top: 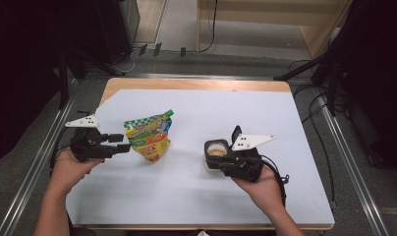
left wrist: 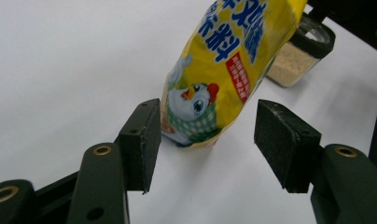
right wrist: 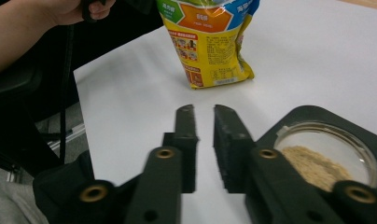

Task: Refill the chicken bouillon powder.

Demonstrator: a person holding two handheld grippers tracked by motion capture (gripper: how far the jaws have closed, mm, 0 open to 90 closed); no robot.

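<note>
The left tool (top: 122,142) is sitting with its jaws spread wide, and nothing is being gripped between them. In the left gripper view the two black pads (left wrist: 142,140) are flanking the lower end of the yellow pouch (left wrist: 224,65); the left pad is standing just beside the pouch's bottom corner, and whether it is touching cannot be told. The other pad is standing apart from it. In the high view the left tool is lying at 9 o'clock of the pouch, with its jaws pointing toward 3 o'clock. The left hand (top: 71,164) is holding the tool near the desk's left edge.

The right tool (right wrist: 204,135) is showing its jaws nearly closed, with a narrow gap remaining and nothing held in it. In the right gripper view the jaws are pointing toward the pouch, and the clear jar (right wrist: 326,154) with a black rim is sitting just beside the right jaw. The jar is holding a tan granular substance. In the high view the right hand (top: 265,189) is holding its tool at 4 o'clock of the jar.

The pouch is standing tilted on the white desk (top: 211,196), left of centre. The jar is standing well apart from the pouch at its 3 o'clock.
</note>
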